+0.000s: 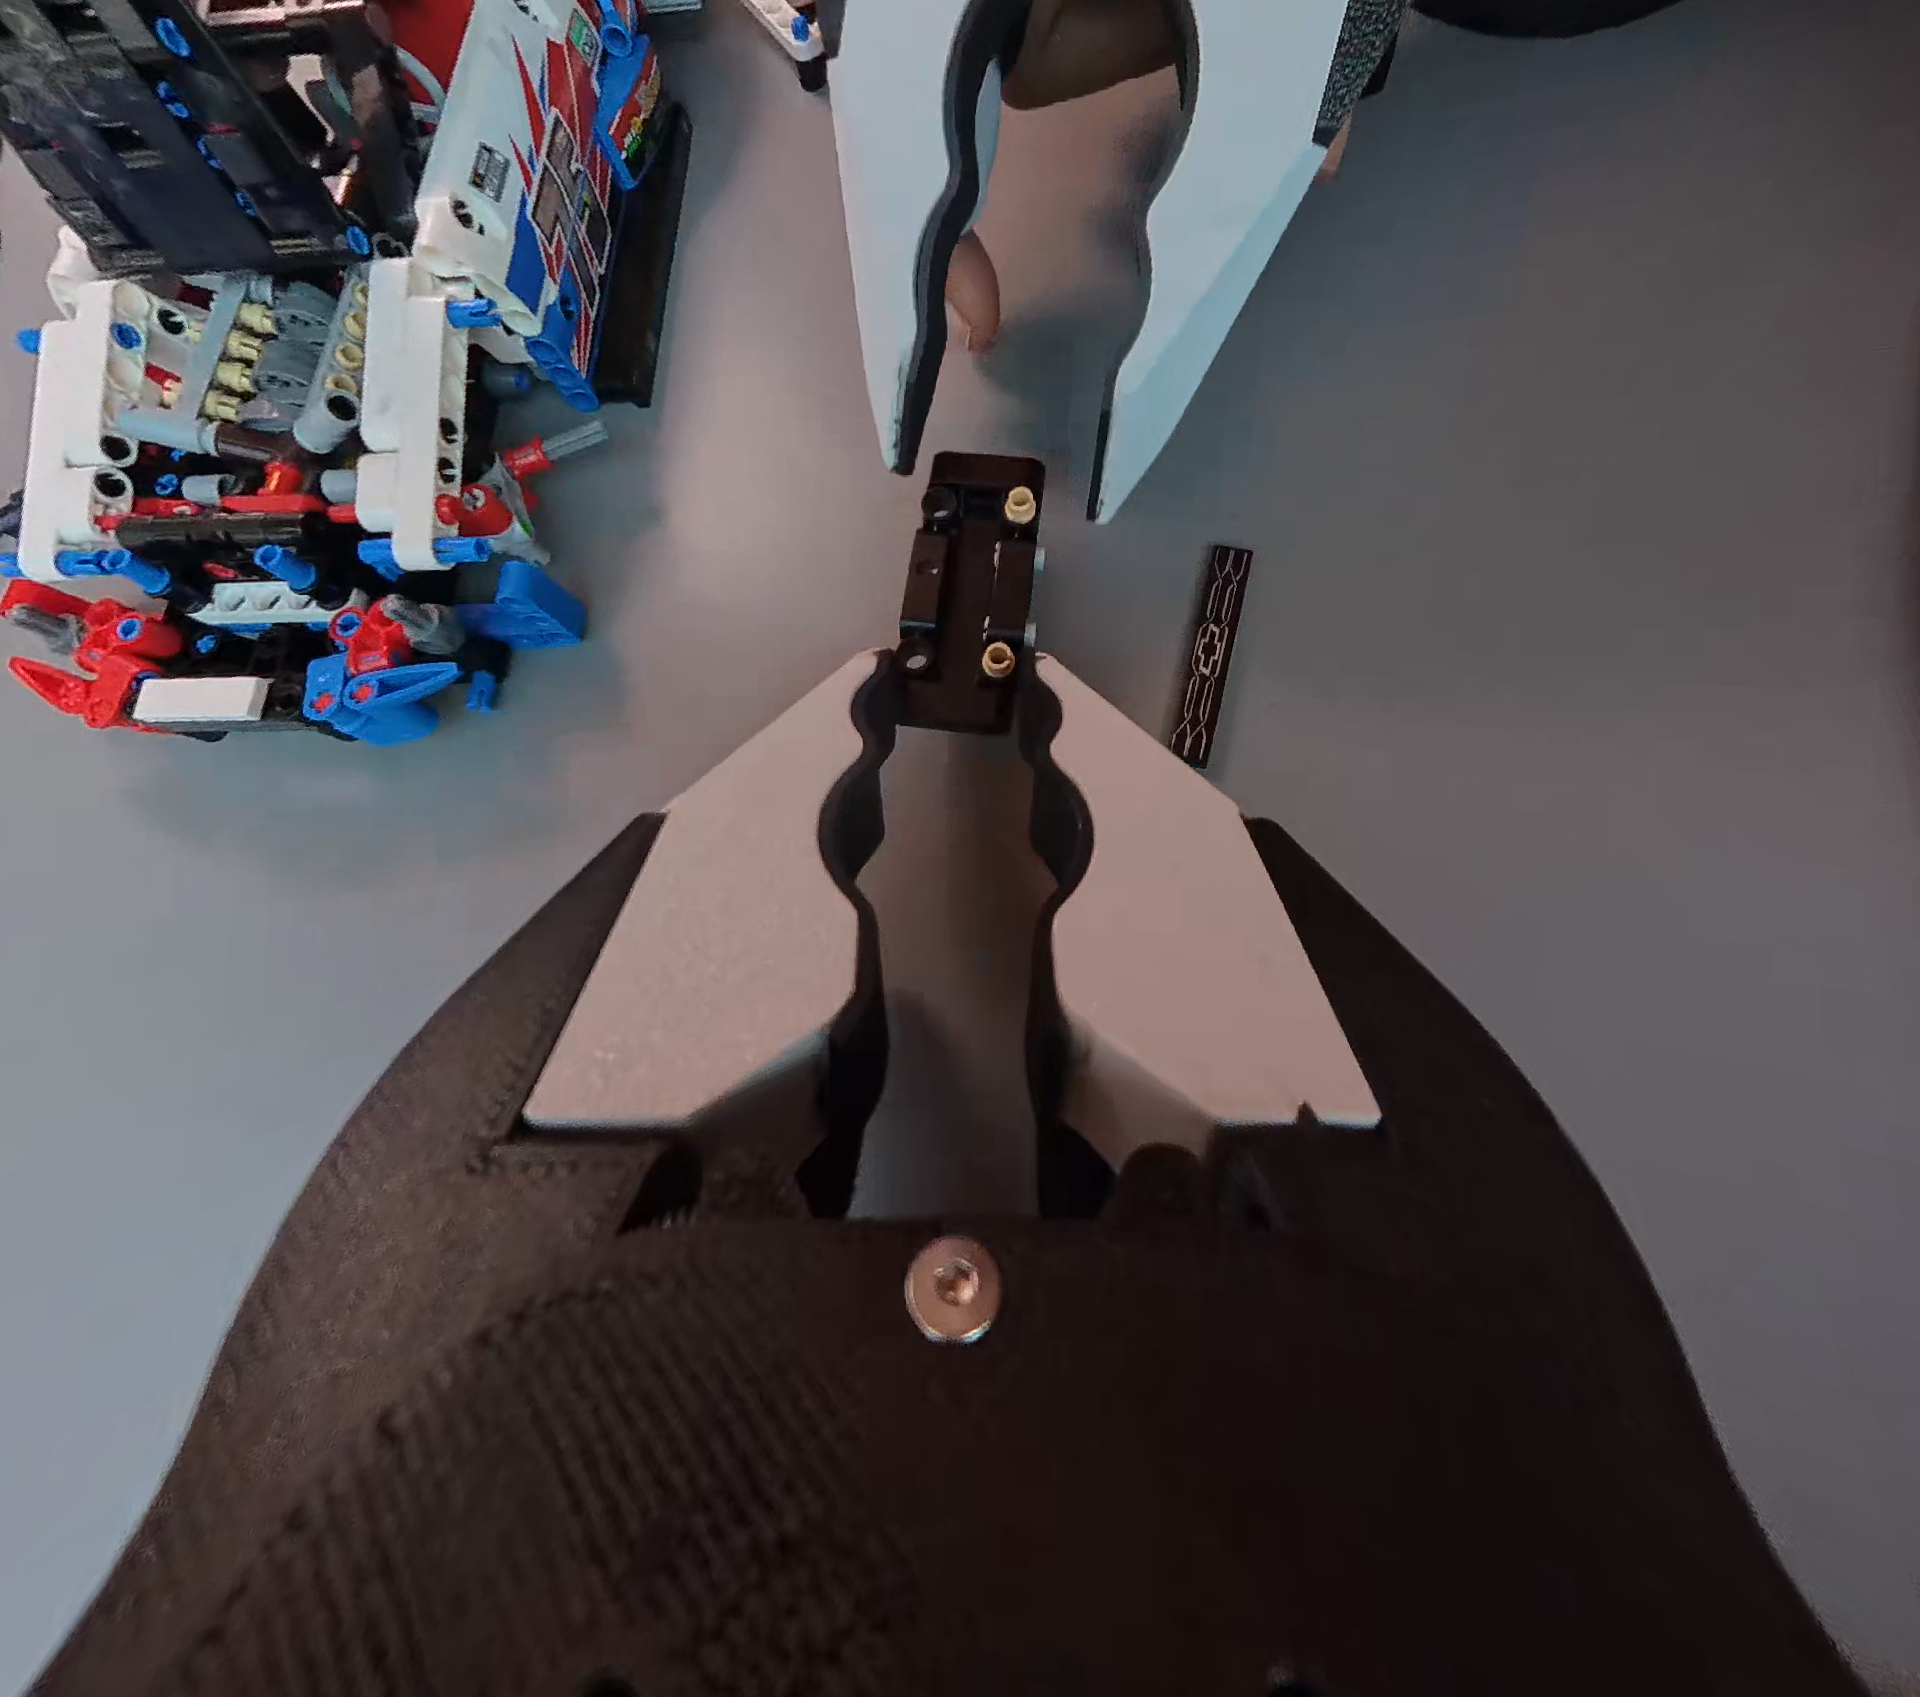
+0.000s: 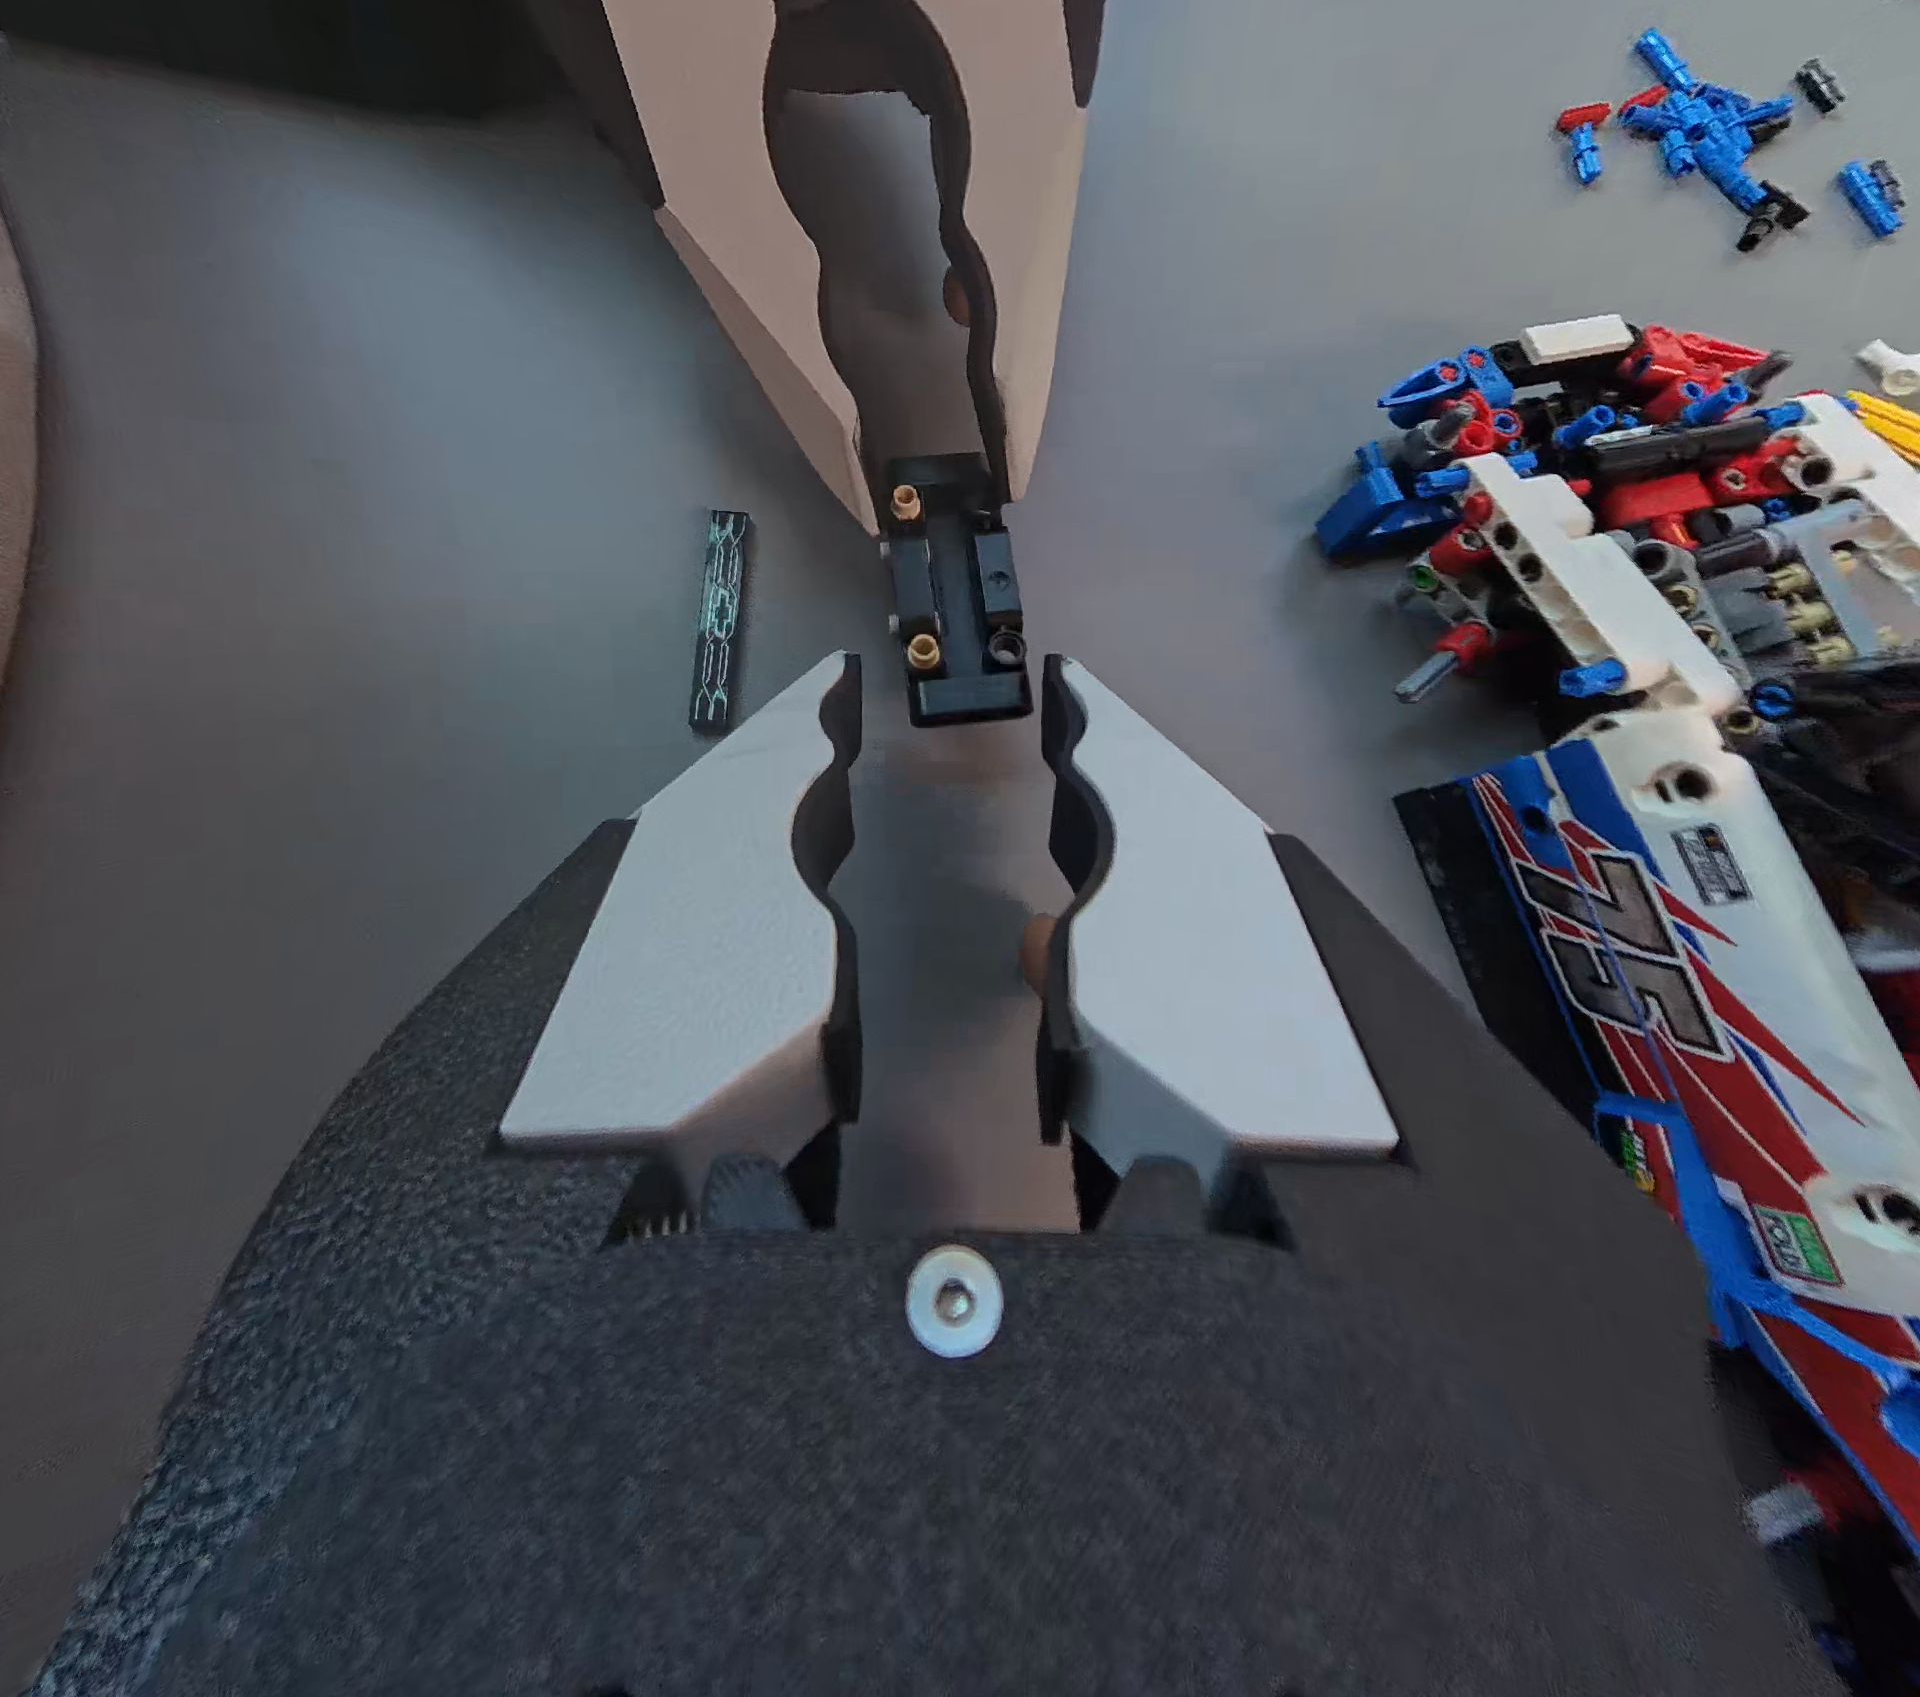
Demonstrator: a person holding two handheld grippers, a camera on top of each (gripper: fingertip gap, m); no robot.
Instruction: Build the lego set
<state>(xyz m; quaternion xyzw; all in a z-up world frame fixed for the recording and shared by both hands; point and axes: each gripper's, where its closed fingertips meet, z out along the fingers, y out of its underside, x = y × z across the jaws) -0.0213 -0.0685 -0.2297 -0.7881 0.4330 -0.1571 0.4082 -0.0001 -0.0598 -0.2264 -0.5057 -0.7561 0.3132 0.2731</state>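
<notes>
Grey surface (image 1: 1558, 816): left tool (image 1: 961, 671) pinches the black subassembly (image 1: 971, 598), right tool (image 2: 951, 671) spread; light, stiff, grab its flat sides.

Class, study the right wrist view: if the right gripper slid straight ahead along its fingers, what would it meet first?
The right gripper, jaws open, would first meet the small black assembly that the left gripper holds at its far end. Depth is unclear, but its near end appears to sit just at the fingertips.
</notes>
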